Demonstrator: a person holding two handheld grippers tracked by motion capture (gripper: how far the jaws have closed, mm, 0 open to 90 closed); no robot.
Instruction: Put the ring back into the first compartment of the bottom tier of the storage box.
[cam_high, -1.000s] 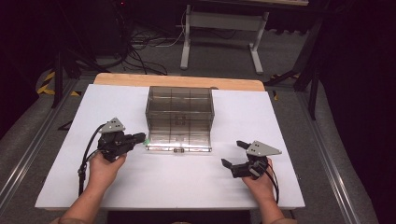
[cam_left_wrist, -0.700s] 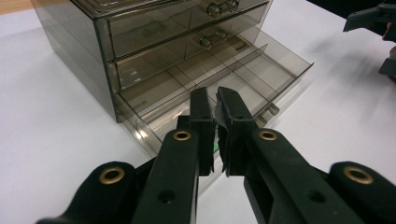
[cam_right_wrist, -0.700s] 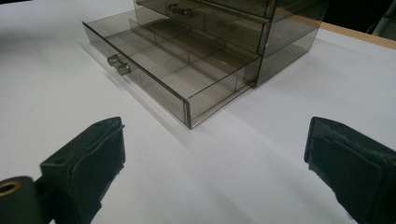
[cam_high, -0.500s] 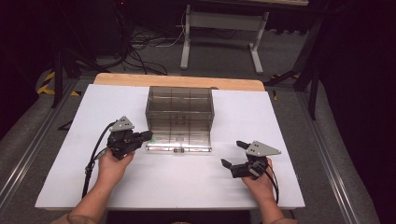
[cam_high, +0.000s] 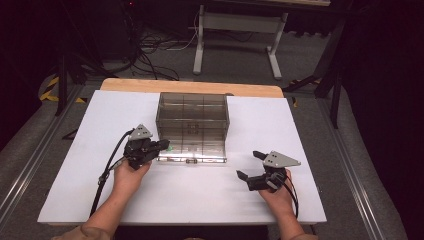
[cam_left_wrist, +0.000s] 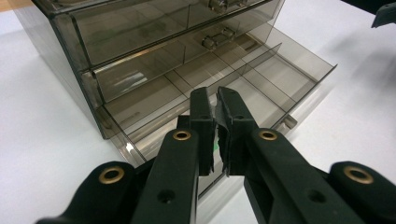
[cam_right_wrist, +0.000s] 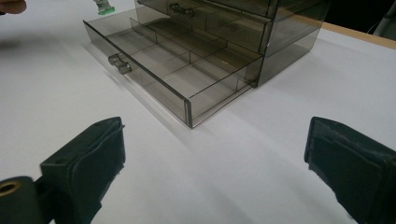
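Note:
A smoky clear drawer cabinet (cam_high: 192, 112) stands mid-table with its bottom drawer (cam_high: 192, 150) pulled out toward me. The drawer (cam_left_wrist: 252, 84) is split into compartments that look bare. My left gripper (cam_high: 162, 145) hovers at the drawer's left front corner, shut on a small green piece (cam_high: 168, 146). In the left gripper view the jaws (cam_left_wrist: 215, 100) are pressed together, a sliver of green between them. From the right gripper view the green piece (cam_right_wrist: 103, 7) hangs above the drawer's (cam_right_wrist: 177, 60) far corner. My right gripper (cam_high: 249, 165) rests open on the table right of the drawer, its fingers (cam_right_wrist: 215, 140) wide apart.
The white table top (cam_high: 310, 130) has free room on both sides of the cabinet. A small knob (cam_right_wrist: 119, 64) sticks out from the drawer front. Cables trail from both grippers toward me. Beyond the table's far wooden edge (cam_high: 190, 86) are floor cables and a stand.
My left gripper has moved right, bringing the green piece to the open drawer's left front corner. The right gripper has stayed put.

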